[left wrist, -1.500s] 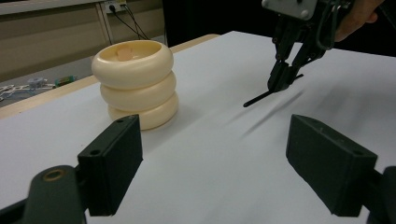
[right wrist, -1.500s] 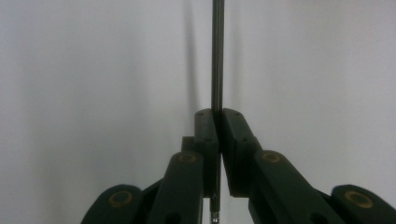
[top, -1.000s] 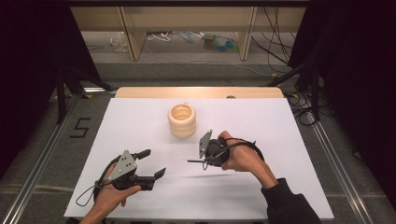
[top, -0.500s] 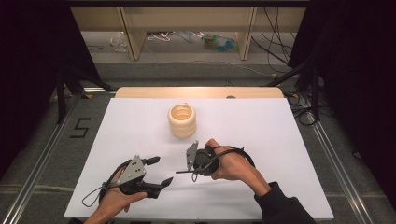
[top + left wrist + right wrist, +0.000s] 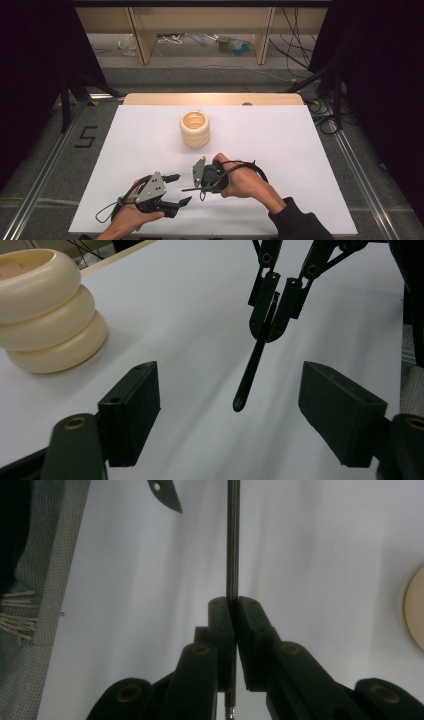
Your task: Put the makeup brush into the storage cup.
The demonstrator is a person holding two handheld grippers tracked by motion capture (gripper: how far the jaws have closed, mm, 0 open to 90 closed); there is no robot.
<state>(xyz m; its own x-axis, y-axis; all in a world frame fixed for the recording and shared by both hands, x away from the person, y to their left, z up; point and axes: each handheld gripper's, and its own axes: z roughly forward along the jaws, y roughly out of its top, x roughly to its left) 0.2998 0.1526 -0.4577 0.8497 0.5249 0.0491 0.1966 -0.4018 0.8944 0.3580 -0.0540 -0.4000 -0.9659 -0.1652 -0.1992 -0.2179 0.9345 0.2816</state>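
Thin black rod (image 5: 254, 360) — pinched in right claw (image 5: 192, 188), above the white desk (image 5: 300, 150). Left claw (image 5: 181, 189) spread wide, empty — cream ringed stack (image 5: 195, 129) well apart.

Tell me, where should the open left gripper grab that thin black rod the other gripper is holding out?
Probably its free lower half, near the rounded tip. The rod slants down from the shut right gripper into the gap between the left gripper's open jaws, so closing on it from both sides suits its slim shaft.
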